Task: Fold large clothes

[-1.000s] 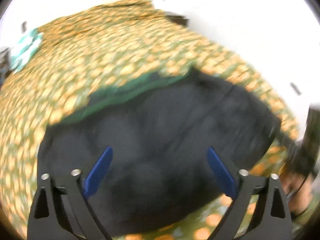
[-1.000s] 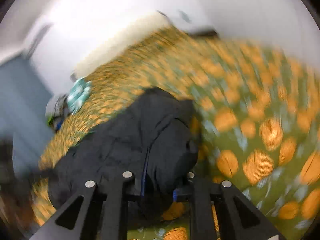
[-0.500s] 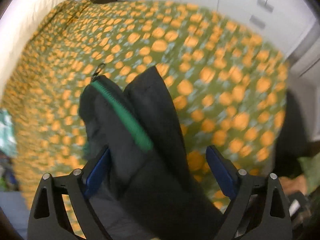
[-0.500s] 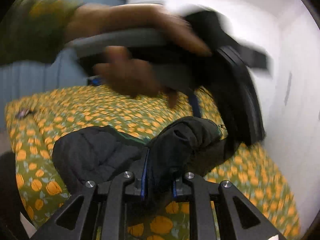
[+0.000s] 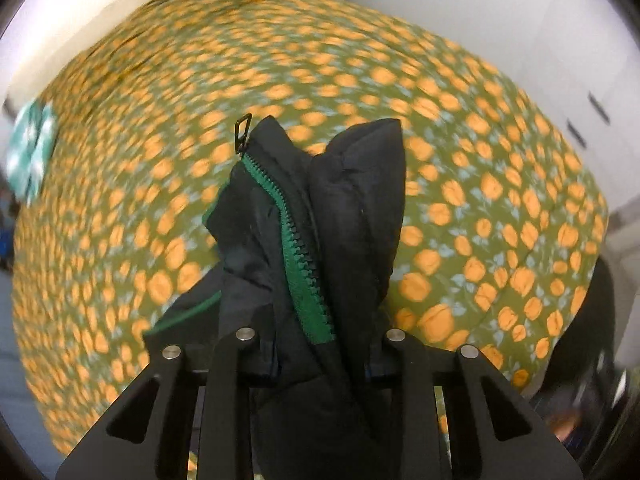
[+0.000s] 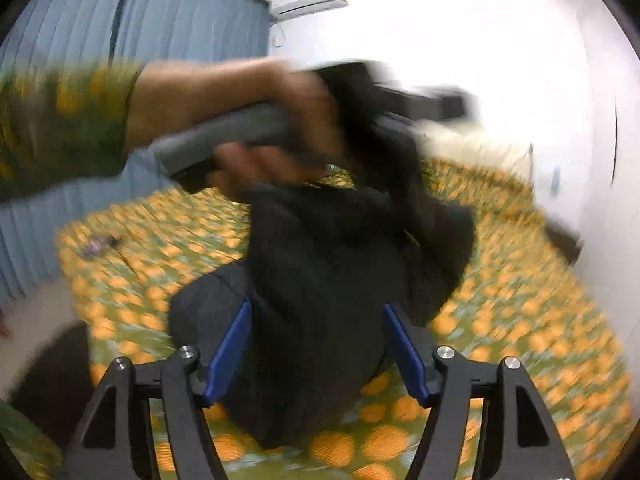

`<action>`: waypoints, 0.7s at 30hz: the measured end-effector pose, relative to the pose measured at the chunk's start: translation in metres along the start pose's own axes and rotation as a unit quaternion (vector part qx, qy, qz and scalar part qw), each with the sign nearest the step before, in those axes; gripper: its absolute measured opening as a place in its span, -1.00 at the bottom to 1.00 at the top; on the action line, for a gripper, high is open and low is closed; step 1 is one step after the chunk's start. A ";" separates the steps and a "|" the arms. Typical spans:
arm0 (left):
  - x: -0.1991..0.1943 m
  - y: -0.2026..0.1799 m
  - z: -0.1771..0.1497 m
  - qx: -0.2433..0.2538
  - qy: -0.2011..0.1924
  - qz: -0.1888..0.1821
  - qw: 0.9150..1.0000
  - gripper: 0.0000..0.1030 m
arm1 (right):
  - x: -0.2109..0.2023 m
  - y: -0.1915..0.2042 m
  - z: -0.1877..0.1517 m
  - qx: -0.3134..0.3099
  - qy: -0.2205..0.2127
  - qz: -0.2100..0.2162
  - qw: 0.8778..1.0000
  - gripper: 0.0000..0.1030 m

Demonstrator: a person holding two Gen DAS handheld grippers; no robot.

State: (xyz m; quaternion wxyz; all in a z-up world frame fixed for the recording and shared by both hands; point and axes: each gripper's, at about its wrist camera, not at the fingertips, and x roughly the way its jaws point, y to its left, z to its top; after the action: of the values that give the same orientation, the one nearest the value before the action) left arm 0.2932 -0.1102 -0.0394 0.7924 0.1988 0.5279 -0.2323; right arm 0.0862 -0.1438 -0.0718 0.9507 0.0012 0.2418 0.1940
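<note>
A black padded jacket [image 5: 344, 216] with a green zipper [image 5: 296, 240] hangs bunched above a bed. My left gripper [image 5: 320, 364] is shut on the jacket near the zipper; its blue pads are hidden by the cloth. In the right wrist view the jacket [image 6: 332, 288] is a dark blurred mass, its upper part held by the other hand and gripper [image 6: 280, 136]. My right gripper [image 6: 316, 344] is open, its blue pads [image 6: 230, 348] standing wide on either side of the jacket's lower part without pinching it.
The bed has a green cover with orange flowers [image 5: 460, 184]. A teal and white cloth [image 5: 30, 152] lies at the bed's left edge. Blue curtains [image 6: 120, 28] and white walls surround the bed. A small dark item [image 6: 98, 244] lies on the cover.
My left gripper has shut on the jacket by the zipper. My right gripper, shut on the jacket before, has opened and let it go. Both views have swung.
</note>
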 end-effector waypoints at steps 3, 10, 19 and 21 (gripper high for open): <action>0.006 0.056 -0.036 -0.061 0.000 0.002 0.998 -0.45 | 0.017 -0.021 -0.001 0.050 0.029 0.013 0.998 0.33; 0.042 0.142 -0.117 -0.184 0.002 -0.016 0.983 -0.27 | 0.090 -0.010 0.023 0.079 0.070 0.074 0.992 -0.03; 0.078 0.190 -0.177 -0.269 -0.026 -0.073 0.960 -0.06 | 0.213 0.059 0.003 0.023 0.167 0.107 0.980 -0.03; 0.088 0.201 -0.191 -0.286 -0.025 -0.081 0.955 -0.01 | 0.226 0.069 -0.006 0.012 0.184 0.103 0.978 -0.03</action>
State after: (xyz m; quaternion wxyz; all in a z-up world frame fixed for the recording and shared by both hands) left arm 0.2973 0.1462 -0.1768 0.8072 -0.0852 0.5669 -0.1404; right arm 0.2405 0.0030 -0.1744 0.8650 0.0022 0.4134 0.2845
